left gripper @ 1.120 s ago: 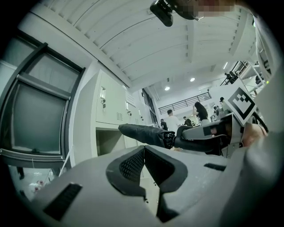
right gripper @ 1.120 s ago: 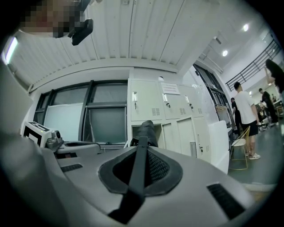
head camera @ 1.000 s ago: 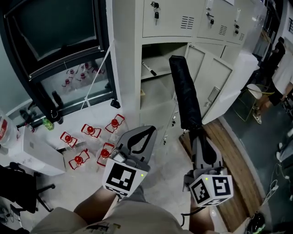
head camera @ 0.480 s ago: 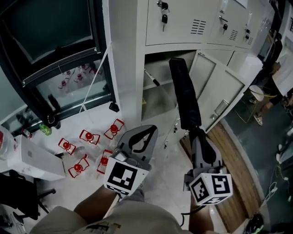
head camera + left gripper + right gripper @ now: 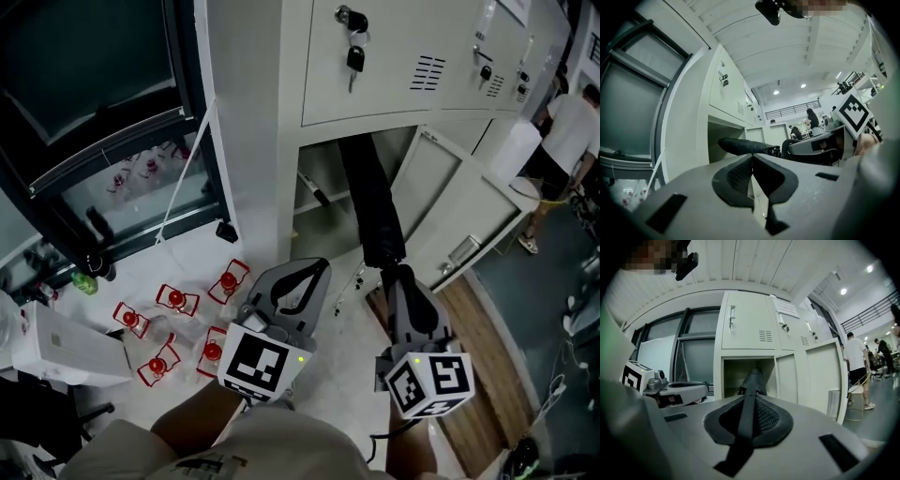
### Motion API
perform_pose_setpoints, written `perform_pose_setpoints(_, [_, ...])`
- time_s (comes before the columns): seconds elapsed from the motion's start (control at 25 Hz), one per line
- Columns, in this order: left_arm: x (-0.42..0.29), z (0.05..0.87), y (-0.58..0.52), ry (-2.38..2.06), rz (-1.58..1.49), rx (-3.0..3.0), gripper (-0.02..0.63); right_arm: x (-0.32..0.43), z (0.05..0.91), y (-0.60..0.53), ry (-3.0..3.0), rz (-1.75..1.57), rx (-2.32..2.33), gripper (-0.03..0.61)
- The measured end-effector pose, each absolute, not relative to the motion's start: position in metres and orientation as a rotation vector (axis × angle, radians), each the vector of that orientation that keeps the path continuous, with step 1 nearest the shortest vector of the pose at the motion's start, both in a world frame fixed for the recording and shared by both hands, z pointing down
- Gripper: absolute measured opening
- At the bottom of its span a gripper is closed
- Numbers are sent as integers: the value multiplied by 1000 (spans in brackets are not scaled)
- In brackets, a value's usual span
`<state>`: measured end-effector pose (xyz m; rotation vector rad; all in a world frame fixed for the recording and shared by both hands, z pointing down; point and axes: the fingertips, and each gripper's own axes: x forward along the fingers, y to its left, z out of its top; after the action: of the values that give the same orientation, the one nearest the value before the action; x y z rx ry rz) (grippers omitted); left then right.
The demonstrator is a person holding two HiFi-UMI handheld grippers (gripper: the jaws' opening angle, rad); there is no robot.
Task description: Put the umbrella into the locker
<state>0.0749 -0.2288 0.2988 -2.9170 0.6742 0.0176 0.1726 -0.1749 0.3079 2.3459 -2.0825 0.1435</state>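
A folded black umbrella (image 5: pixel 373 202) slants up from my right gripper (image 5: pixel 397 277), which is shut on its handle end. Its far end reaches into the open compartment of the white locker (image 5: pixel 323 164), under the upper door with hanging keys (image 5: pixel 354 56). In the right gripper view the umbrella (image 5: pixel 753 378) runs straight ahead from the gripper (image 5: pixel 749 401) into the dark opening. My left gripper (image 5: pixel 305 277) hangs beside it to the left, shut with nothing in it. The left gripper view shows its jaws (image 5: pixel 752 158) pressed together and the umbrella (image 5: pixel 745 146) crossing behind them.
The compartment's door (image 5: pixel 459 220) stands open to the right. A small black-and-white stick (image 5: pixel 314 187) lies on the shelf inside. Several red-capped items (image 5: pixel 173 302) and a white box (image 5: pixel 56 342) sit on the floor at left. A person (image 5: pixel 562 122) stands at far right.
The locker has drawn nearer, and the umbrella's far end has gone from in front of the opening to inside the compartment. Both grippers stay shut.
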Motion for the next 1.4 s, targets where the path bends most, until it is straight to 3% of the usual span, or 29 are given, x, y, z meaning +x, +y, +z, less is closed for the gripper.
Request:
perform_pose_setpoints(0.72, [108, 299, -281, 681, 31, -2926, 9, 198, 316, -258, -2125, 166, 2232, 20])
perform_pose_setpoints(1.4, [147, 307, -321, 995, -21, -2856, 8, 241, 330, -315, -2255, 196, 2000, 21])
